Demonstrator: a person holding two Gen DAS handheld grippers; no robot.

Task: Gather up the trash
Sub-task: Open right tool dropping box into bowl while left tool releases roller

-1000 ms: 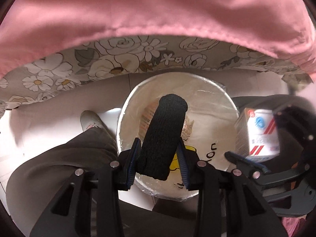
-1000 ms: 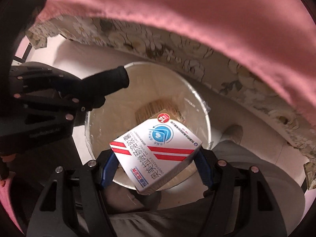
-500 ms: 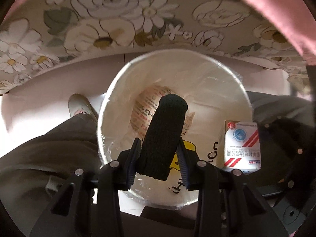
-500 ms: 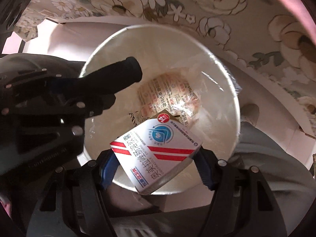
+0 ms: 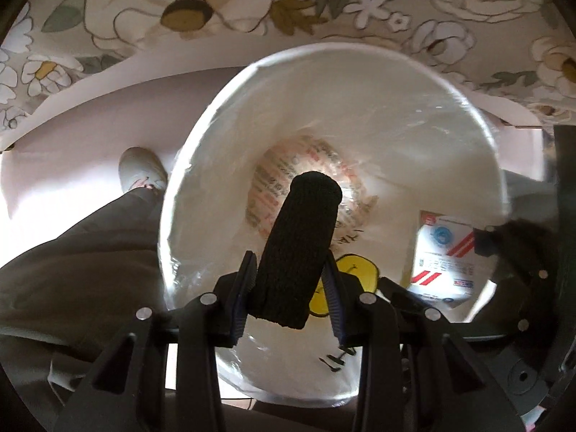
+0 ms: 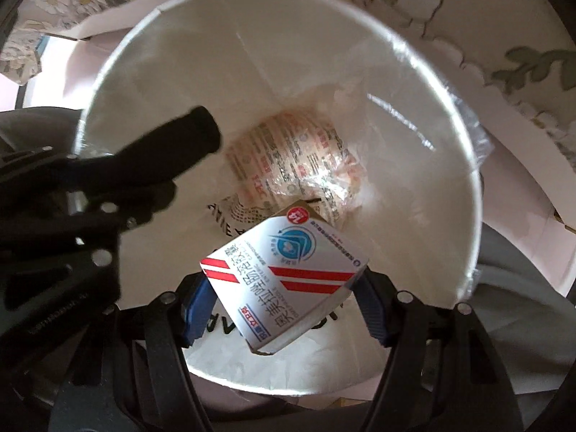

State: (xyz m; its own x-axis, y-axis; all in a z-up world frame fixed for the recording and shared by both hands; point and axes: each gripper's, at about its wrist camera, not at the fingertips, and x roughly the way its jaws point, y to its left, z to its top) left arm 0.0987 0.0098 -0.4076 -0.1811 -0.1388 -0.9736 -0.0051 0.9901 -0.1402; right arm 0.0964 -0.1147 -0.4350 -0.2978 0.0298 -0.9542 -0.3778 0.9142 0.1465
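The left gripper [image 5: 289,288] points steeply down over the mouth of a white bin [image 5: 360,108], its blue-padded jaws closed narrowly on a black knitted sleeve [image 5: 298,248] that stands up between them and leans toward the middle of the bin. The right gripper [image 6: 284,298] points down over the same bin [image 6: 180,72], beside the left one, with its jaws set wider and pressed against the two ends of a white box [image 6: 284,270] printed with red stripes and a blue round mark; the box sits tilted between the pads, one corner toward the camera. From the left wrist that box [image 5: 442,255] shows to the right of the left gripper, inside the bin's rim. From the right wrist the sleeve [image 6: 183,144] and the left gripper [image 6: 108,180] reach in from the left, above the bin's opening. Below both grippers, at the bottom of the bin, lies a crumpled wrapper [image 6: 288,158] with red and dark print, under a clear plastic liner [image 6: 471,133] that folds over the rim. Beyond the bin hangs a flowered cloth [image 5: 180,10]. To the left of the left gripper are a person's trouser leg [image 5: 90,244] and a light shoe [image 5: 140,169] on a pale floor [image 5: 90,118].
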